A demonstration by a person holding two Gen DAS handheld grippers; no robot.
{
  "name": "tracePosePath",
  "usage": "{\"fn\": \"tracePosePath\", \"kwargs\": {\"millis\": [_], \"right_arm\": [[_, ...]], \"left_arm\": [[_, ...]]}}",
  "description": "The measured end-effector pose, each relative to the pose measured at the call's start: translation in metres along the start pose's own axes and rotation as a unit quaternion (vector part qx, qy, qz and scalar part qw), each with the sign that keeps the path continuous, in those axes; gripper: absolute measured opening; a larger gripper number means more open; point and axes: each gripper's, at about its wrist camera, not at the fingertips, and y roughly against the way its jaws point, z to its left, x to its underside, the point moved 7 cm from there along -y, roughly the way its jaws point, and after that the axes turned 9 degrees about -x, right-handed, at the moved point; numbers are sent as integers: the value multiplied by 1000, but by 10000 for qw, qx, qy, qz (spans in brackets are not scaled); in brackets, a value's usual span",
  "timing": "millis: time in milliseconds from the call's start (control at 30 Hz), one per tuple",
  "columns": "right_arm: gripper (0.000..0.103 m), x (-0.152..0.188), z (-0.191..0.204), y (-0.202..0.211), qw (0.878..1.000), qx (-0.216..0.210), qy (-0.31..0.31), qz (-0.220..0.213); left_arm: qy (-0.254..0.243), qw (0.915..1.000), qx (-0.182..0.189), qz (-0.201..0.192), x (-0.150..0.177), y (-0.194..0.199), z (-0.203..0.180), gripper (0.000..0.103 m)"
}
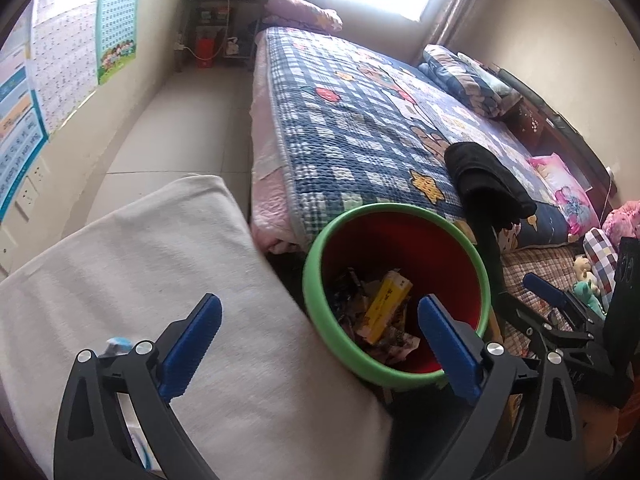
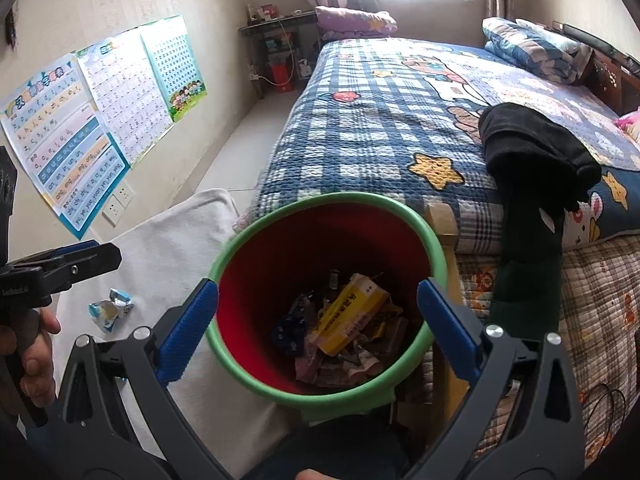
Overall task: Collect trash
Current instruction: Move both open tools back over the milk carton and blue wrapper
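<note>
Several wrappers plus yellow box [image 2: 352, 320] already in green-rimmed red bin [image 2: 332, 200]. One crumpled wrapper [image 2: 111, 309] left on white cloth [image 2: 176, 232]. Left gripper [image 1: 318, 344], right gripper [image 2: 318, 328]: jaws apart, empty.

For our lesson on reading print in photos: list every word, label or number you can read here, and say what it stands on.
"ang eng ing ong": pinyin poster on the wall.
"an en in un": same poster, the row above.
Yellow box in the bin: dark characters, too blurred to read.
Middle chart and green chart: print too small to read.
</note>
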Motion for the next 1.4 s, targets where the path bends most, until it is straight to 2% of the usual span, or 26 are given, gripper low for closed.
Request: {"fn": "tracePosePath", "kwargs": {"millis": [133, 333, 667, 833, 1000, 1167, 1300, 1400], "right_arm": [[98, 2, 21, 1, 9999, -74, 120, 5], [98, 6, 66, -8, 9989, -268, 373, 81], [98, 26, 150, -32, 9932, -681, 881, 347], [98, 39, 182, -45, 9892, -856, 1068, 521], [98, 47, 206, -53, 9850, -981, 1261, 648], [98, 53, 214, -59, 9825, -1011, 1367, 756], [98, 59, 213, -68, 9812, -1038, 1356, 901], [98, 62, 216, -78, 9785, -1049, 1440, 1040]], "left_arm": [[87, 9999, -104, -44, 12, 14, 21, 94], [419, 9984, -387, -47, 38, 33, 77, 94], [1086, 9898, -914, 148, 100, 56, 176, 94], [1228, 9867, -1001, 360, 127, 54, 201, 94], [1248, 9854, -988, 597, 151, 43, 206, 94], [967, 9878, -913, 814, 160, 28, 201, 94], [13, 9887, -1005, 1114, 159, 9, 190, 94], [-836, 9813, -1191, 1261, 155, -6, 181, 94]]}}
